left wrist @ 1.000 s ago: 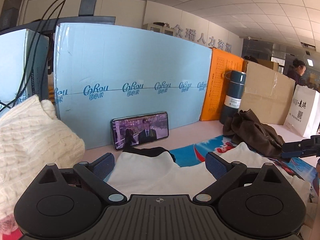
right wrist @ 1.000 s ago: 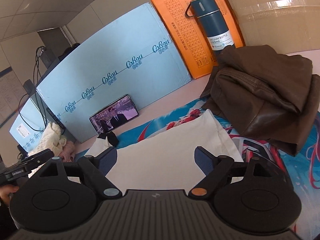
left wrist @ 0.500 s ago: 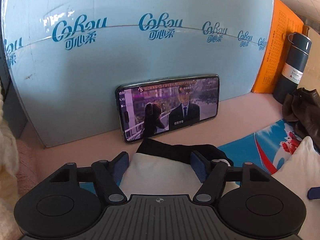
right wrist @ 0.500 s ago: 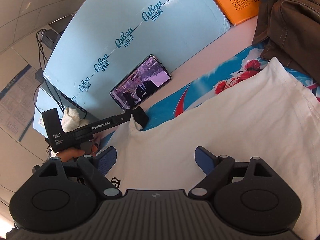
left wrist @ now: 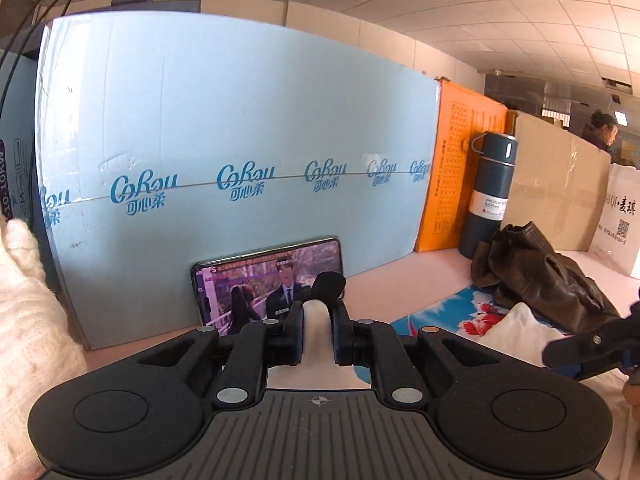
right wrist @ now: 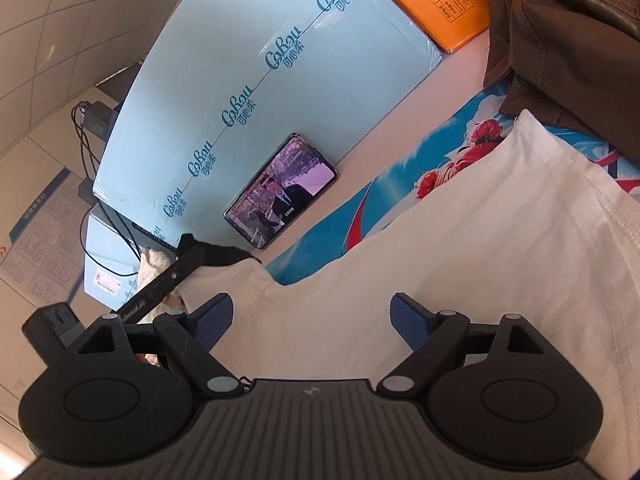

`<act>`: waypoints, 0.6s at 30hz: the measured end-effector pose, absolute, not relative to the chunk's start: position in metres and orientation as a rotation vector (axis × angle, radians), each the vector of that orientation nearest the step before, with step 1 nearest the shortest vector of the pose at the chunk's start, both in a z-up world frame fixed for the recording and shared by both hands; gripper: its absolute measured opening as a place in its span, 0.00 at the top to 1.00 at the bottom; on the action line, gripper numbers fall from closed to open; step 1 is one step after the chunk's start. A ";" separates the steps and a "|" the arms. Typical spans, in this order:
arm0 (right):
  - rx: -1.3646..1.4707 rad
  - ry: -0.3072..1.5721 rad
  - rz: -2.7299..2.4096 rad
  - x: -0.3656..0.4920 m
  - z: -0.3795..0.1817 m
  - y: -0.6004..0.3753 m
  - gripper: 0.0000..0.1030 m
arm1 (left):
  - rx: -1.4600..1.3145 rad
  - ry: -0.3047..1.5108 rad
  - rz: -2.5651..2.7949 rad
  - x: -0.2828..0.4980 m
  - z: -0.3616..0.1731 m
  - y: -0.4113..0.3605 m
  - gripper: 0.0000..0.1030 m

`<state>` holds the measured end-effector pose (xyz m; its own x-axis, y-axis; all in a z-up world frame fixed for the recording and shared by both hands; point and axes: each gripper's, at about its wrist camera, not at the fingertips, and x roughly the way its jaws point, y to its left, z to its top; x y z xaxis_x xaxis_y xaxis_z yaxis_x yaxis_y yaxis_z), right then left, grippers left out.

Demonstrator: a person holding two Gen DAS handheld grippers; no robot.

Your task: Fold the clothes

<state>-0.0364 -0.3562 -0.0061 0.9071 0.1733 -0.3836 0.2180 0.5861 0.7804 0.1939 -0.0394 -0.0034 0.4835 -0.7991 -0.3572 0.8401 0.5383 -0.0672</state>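
Your left gripper [left wrist: 317, 330] is closing, jaws pinching a bunched white fold of the white shirt [right wrist: 460, 272] at its dark-trimmed end. Your right gripper [right wrist: 312, 322] hangs wide open, nothing between the pads, shirt spread flat right under it on the printed mat [right wrist: 384, 188]. The shirt's long axis runs from your left pinch across towards the brown jacket [left wrist: 548, 276], so the right hand is nearer the free edge. Watch the propped phone [left wrist: 268, 276] just ahead, and the jacket crowding the far corner.
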 end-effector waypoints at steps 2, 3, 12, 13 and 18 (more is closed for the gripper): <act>0.994 0.415 -0.053 -0.041 -0.006 -0.365 0.17 | 0.122 0.310 -1.025 0.172 0.003 -0.031 0.88; 1.019 0.401 -0.065 -0.043 -0.007 -0.371 0.17 | 0.117 0.288 -1.031 0.163 0.006 -0.026 0.88; 1.135 0.321 -0.163 -0.057 -0.012 -0.404 0.17 | 0.080 0.214 -1.164 0.096 0.013 0.012 0.88; 1.133 0.316 -0.177 -0.058 -0.011 -0.405 0.17 | 0.081 0.220 -1.173 0.091 0.010 0.017 0.88; 1.101 0.304 -0.268 -0.066 -0.008 -0.409 0.17 | 0.084 0.252 -1.173 0.069 -0.006 0.038 0.88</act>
